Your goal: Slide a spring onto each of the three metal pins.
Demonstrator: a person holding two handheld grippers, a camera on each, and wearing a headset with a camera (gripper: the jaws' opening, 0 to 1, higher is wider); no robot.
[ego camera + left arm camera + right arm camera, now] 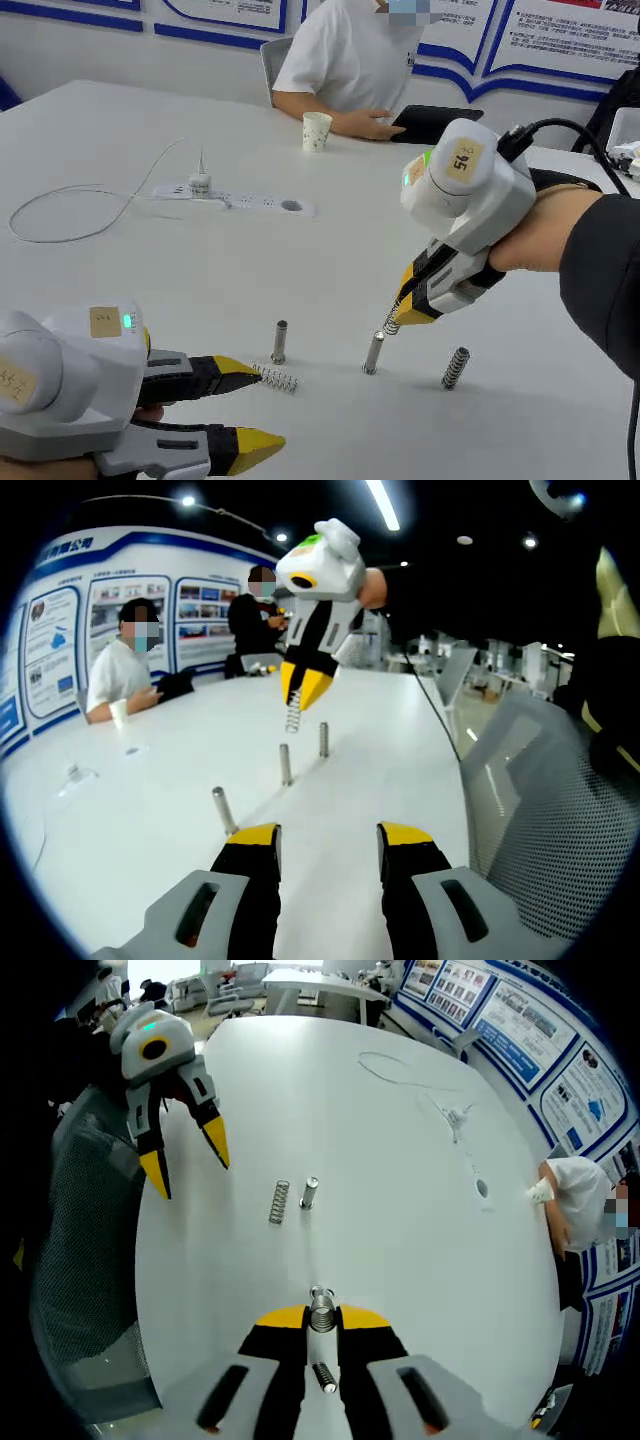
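One spring (391,321) is clamped between the right gripper's (410,312) yellow tips. It hangs end-down just above and beside the top of the middle pin (373,352); whether coil has met pin I cannot tell. The left gripper (258,405) sits low with its jaws apart and empty. Its upper tip is just beside a loose spring (277,378), which lies flat near the foot of the bare end pin (279,342). The other end pin (456,367) already wears its coil, so the second fitting looks to be in hand. Next, I judge, the clamped spring's bore must be centred over the middle pin, lowered straight, then released. The loose spring is left for the bare end pin.
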